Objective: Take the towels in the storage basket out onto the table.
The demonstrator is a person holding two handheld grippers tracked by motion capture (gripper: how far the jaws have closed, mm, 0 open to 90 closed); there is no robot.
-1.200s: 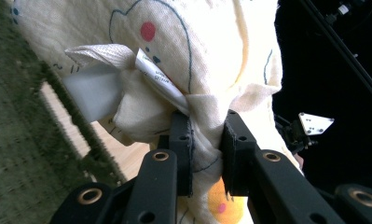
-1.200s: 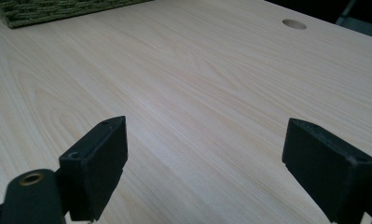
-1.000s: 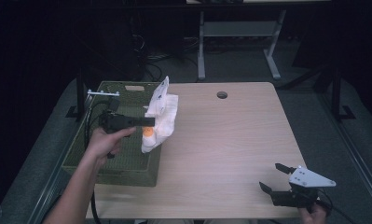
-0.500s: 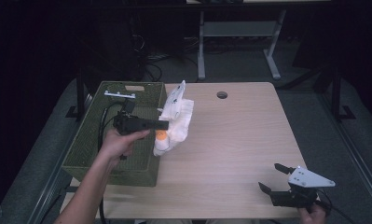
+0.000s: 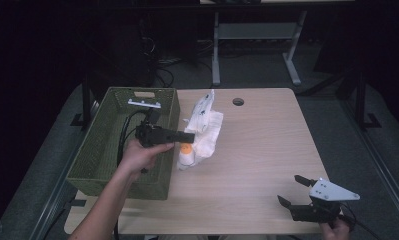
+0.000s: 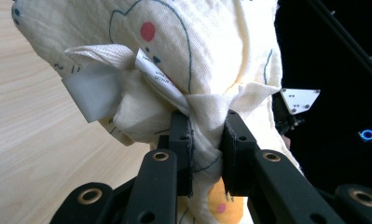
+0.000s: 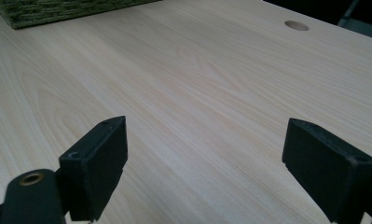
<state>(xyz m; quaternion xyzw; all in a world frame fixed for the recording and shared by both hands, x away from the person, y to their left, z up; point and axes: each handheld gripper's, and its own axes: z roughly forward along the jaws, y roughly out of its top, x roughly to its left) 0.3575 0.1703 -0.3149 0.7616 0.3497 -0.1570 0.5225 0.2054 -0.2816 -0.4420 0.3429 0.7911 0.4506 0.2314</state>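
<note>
cloth (image 6: 211,56) cut off at top; label print (image 6: 158,74) unreadable.

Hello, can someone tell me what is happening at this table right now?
A person works with a pair of tongs in each hand. The left tongs are shut on a cream printed cloth and hold it above the wooden table, just beside a green woven basket. The right tongs are open with nothing between them and wait low over the near right corner of the table.
</note>
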